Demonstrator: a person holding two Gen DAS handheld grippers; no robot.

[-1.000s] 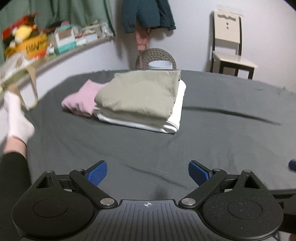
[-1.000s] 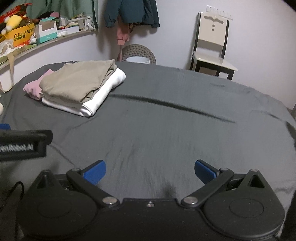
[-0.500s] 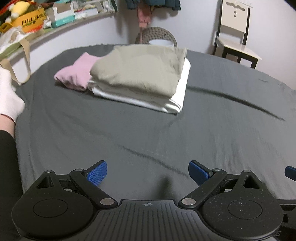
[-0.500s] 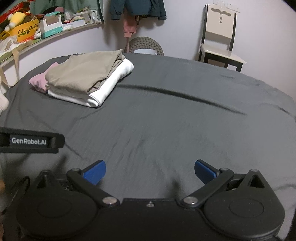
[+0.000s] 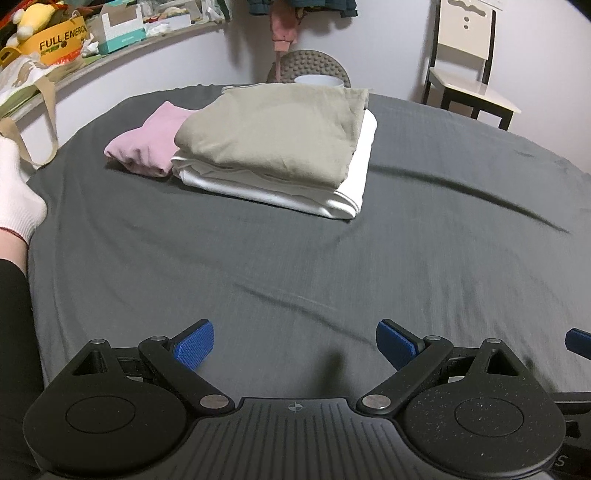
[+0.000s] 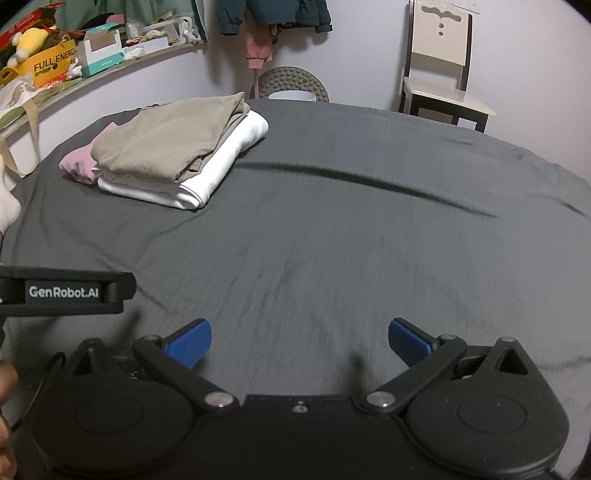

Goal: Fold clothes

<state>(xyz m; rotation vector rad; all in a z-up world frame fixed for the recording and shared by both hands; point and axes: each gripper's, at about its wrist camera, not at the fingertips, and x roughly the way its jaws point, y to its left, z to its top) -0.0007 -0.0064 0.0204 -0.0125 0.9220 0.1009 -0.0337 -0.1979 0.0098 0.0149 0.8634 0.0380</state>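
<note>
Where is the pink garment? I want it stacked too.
In both views the pink garment lies far left on the dark sheet, against the beige-and-white stack.

Your pink garment (image 5: 146, 146) is partly hidden behind the khaki (image 5: 273, 129) and white (image 5: 291, 190) folded stack. The hanging jackets (image 6: 273, 13) are cut off at the top edge. The near bed sheet (image 6: 332, 266) is motion-blurred, and the far-left shelf clutter (image 5: 110, 26) is too small to identify.

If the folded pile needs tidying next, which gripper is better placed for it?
Probably the left gripper: the khaki garment and white garment lie almost straight ahead of it, but off to the left of the right gripper. Both are open and empty.
</note>
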